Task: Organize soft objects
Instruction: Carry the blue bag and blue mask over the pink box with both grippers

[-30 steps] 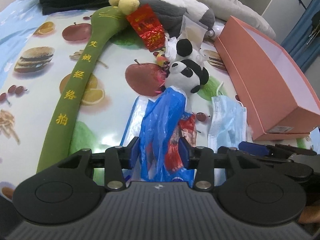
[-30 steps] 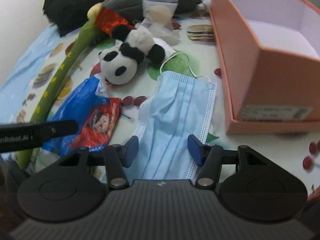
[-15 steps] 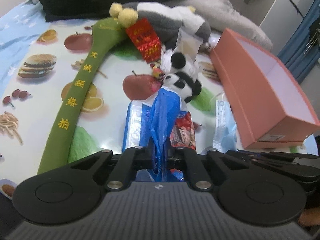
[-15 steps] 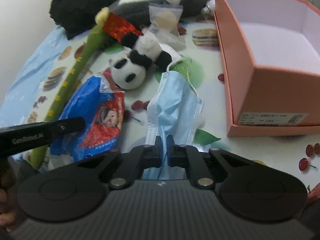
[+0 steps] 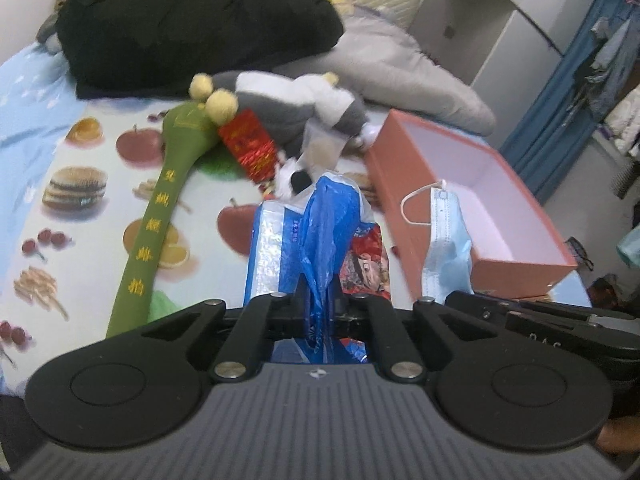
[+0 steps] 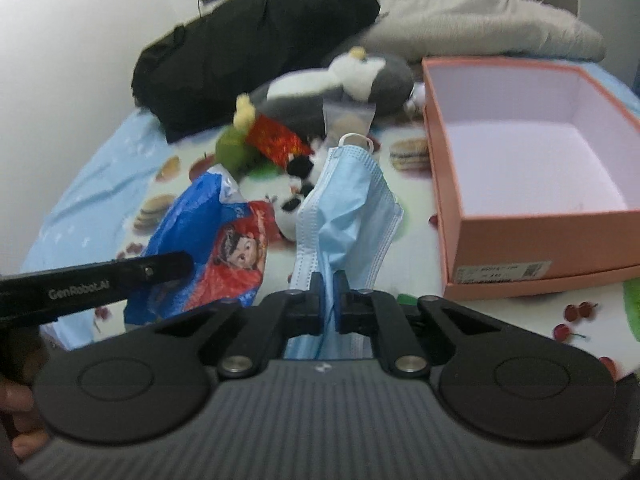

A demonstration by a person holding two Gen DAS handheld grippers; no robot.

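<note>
L gripper [image 5: 320,300], bottom centre of its wrist view: jaws closed tight on a crinkly blue plastic bag [image 5: 328,232]. The thin glossy film bunches into a ridge rising up the middle of frame, with a red cartoon print on its right side. R gripper [image 6: 329,296], bottom centre of its own view: jaws pinched shut on a pale blue face mask [image 6: 344,216], pleated nonwoven fabric w/ stitched edge. The mask hangs crumpled and lifted off the surface, white ear loop at its top.

Bed surface has a glossy fruit-and-burger print cover [image 5: 80,184]. Open salmon-pink cardboard box [image 6: 520,168], rectangular, pale lilac inside, sits right of frame, empty as far as seen. Behind the held items, mid-frame: small fuzzy panda plush [image 6: 292,200], mostly hidden; long green fabric massage stick [image 5: 160,216] w/ yellow embroidered characters, lying diagonally at left; red foil packet [image 5: 250,146]; grey-white plush [image 5: 296,100]. Black garment [image 5: 192,20] heaped at upper left.
</note>
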